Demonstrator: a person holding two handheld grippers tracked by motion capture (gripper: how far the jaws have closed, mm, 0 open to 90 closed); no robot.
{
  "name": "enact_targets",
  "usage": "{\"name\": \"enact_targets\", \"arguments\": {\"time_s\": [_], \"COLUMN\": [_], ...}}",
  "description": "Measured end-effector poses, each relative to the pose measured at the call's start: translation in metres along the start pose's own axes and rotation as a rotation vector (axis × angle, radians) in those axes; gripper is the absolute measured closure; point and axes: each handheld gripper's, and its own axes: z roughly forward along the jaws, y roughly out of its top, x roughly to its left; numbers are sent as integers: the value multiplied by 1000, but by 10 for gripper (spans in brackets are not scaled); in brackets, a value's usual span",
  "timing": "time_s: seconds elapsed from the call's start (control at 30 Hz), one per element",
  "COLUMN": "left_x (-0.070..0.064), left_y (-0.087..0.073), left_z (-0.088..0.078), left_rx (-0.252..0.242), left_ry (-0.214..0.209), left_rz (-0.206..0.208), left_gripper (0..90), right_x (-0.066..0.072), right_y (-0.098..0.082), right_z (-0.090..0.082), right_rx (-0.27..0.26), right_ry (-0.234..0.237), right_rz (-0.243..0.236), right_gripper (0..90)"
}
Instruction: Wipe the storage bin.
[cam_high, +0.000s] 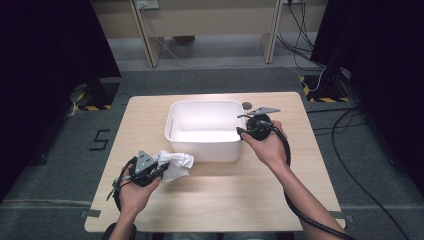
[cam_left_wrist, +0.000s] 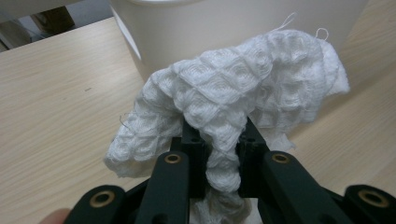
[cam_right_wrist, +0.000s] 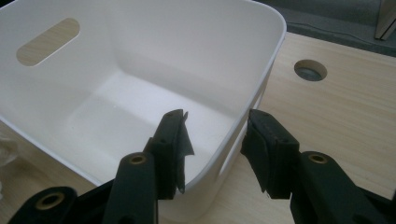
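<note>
High view: crumpled white waffle-weave cloth (cam_high: 175, 164) pinched in left gripper (cam_high: 159, 170), pointing right along desk (cam_high: 225, 200) front; right gripper (cam_high: 241, 132) jaws astride white plastic tub (cam_high: 172, 125) wall, apart.

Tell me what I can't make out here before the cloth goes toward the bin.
- White cloth: its lower end is hidden behind the left gripper in the left gripper view.
- White bin: in the right gripper view, whether the right gripper pads touch its wall is unclear.
- Table hole: too small in the high view.
</note>
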Motion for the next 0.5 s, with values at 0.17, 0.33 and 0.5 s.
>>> {"name": "enact_targets", "arguments": {"time_s": [0.17,0.33,0.5], "left_x": [7,8,3], "left_y": [-1,1,6], "left_z": [-2,0,2], "left_rx": [9,17,18], "left_ry": [12,20,11], "left_rz": [-22,-9,2], "left_gripper": [774,773,773], "right_x": [-2,-1,1], "right_y": [-2,-3,-2], "right_z": [3,7,9], "right_rx": [6,14,23], "right_ry": [-23,-27,-30], "right_rz": [15,22,18], "right_gripper": [598,651,670]}}
